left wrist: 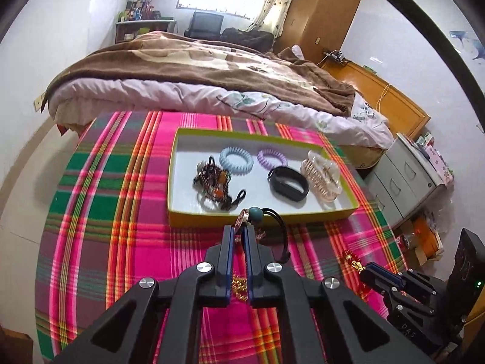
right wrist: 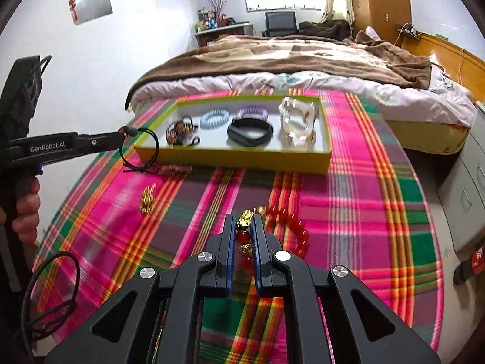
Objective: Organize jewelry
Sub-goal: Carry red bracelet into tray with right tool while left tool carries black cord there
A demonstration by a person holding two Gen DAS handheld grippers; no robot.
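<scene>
Left gripper (left wrist: 240,230): clamped on a black cord necklace (right wrist: 145,154) with teal bead, held just short of the tray's (left wrist: 260,217) near rim. Right gripper (right wrist: 245,227): closed on a red bead bracelet (right wrist: 291,224) over the plaid cloth (right wrist: 363,182). Gold chain (right wrist: 147,200) lies apart, left. Tray's front-centre floor is bare.

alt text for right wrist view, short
The right gripper is shut on a red and gold bead bracelet over a plaid cloth. Ahead, the left gripper carries a black cord necklace toward the tray.
</scene>
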